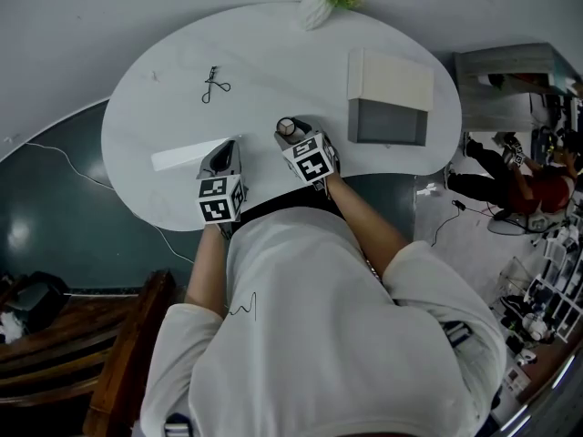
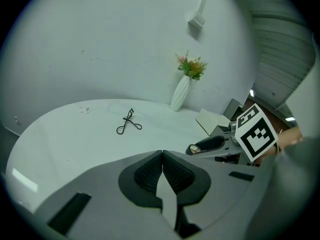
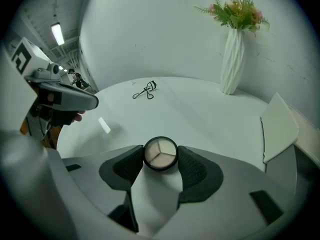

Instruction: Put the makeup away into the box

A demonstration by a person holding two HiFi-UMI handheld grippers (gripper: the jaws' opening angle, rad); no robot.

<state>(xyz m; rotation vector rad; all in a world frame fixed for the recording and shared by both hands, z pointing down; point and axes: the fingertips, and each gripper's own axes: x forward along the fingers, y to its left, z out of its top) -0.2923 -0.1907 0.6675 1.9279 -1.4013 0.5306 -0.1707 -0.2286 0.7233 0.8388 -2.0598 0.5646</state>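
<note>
Black-rimmed round compact (image 3: 160, 153) sits near table (image 1: 273, 62) front edge, pinched at rim btwn right gripper (image 3: 160, 157) pads. Light, stiff, slick; powder prob. fragile, so hold sides gently. Left gripper (image 2: 162, 171) closed, empty.

No text, label or number can be read anywhere.

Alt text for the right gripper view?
The right gripper clasps a round black-rimmed compact of three pale powder wedges between its dark ribbed pads, over a white oval table. Beyond are a black eyelash curler, a white ribbed vase of flowers and, at left, the left gripper.
</note>
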